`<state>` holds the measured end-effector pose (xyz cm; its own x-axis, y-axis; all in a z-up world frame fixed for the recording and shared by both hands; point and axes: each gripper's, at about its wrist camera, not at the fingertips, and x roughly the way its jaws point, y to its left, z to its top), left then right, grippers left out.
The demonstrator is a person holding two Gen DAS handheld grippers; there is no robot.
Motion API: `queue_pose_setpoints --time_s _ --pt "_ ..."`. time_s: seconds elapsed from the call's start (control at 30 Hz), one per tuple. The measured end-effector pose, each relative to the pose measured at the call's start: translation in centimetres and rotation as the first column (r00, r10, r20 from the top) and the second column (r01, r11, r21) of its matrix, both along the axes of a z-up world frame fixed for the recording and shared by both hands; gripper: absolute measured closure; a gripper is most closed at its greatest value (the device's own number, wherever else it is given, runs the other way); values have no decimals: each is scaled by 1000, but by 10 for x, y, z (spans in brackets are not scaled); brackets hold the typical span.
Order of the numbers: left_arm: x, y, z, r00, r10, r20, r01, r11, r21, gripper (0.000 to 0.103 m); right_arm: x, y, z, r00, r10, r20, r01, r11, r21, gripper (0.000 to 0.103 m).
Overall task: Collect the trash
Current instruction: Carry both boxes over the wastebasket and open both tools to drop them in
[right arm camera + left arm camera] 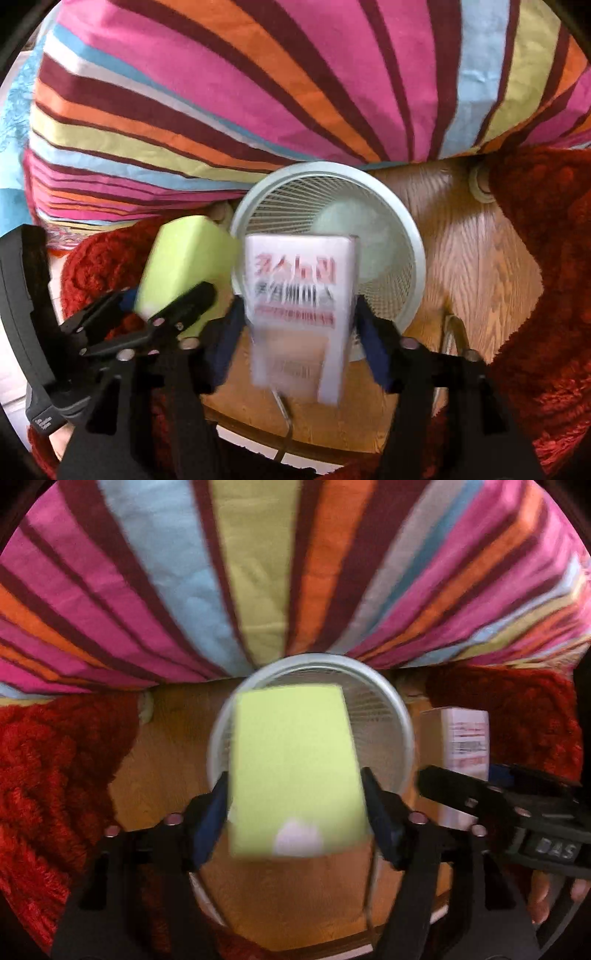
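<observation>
1. The yellow-green box (pixel 295 771) lies between the fingers of the left gripper (pixel 295 812), blurred; the blue pads stand spread at its sides and whether they touch it cannot be told. This gripper points down over the mesh bin.
2. The white carton (pixel 301 314) with red and black print sits between the fingers of the right gripper (pixel 299 332), also blurred; a gap shows on its right side, so the pads are spread and do not press it. This gripper is tilted steeply downward, just beside the left one.
3. The white mesh bin (pixel 417 258) stands on the wooden floor (pixel 480 258) right beneath both boxes.
4. A shaggy red rug (pixel 55 775) lies on both sides of the bin.
5. Beyond, a striped bedcover (pixel 258 572) hangs to the floor behind the bin.
</observation>
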<state>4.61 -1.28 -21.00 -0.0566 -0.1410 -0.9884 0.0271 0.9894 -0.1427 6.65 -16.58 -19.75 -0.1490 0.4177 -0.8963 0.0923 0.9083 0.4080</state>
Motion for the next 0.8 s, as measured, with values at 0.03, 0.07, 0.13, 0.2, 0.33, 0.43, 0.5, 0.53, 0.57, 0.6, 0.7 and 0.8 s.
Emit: queue_pose_setpoints --time_s 0.03,0.07,0.13,0.2,0.33,0.43,0.5,0.53,0.57,0.6,0.7,0.8 --pt "1 2 -1 1000 19 4 -19 1000 8 22 0 -2 1 1000 -11 -1 11 1000 -15 29" --pt "2 7 -1 999 38 8 -38 999 -3 17 1 -5 0 1000 -31 2 31 999 -23 26" --pt "3 13 2 998 60 14 -59 998 -24 16 2 -10 1 998 -55 7 55 998 -32 24" --pt "2 13 4 998 53 21 -52 998 -24 16 2 -11 0 998 -61 3 61 998 -31 24" --pt "2 12 3 999 43 20 -43 999 -15 16 1 -12 -3 998 -67 -6 66 997 -29 24" --pt "2 11 4 999 44 26 -44 999 -15 16 2 -12 -2 998 -66 -4 65 997 -33 23" --pt "2 11 5 998 45 33 -44 999 -13 16 2 -11 -1 998 -63 2 63 997 -36 23" --pt "2 12 6 998 47 40 -46 999 -13 16 2 -10 0 998 -61 4 62 997 -36 23" --pt "1 12 8 998 48 45 -48 999 -12 16 2 -11 0 998 -61 8 61 997 -37 23" --pt "1 13 11 997 52 59 -51 999 -10 16 2 -11 2 998 -61 13 62 997 -39 23" --pt "-1 16 25 991 59 122 -59 998 -5 16 1 -12 12 996 -63 60 66 996 -55 23" --pt "-3 20 56 966 55 253 -55 998 -5 16 2 -13 39 983 -47 178 61 995 -76 23"
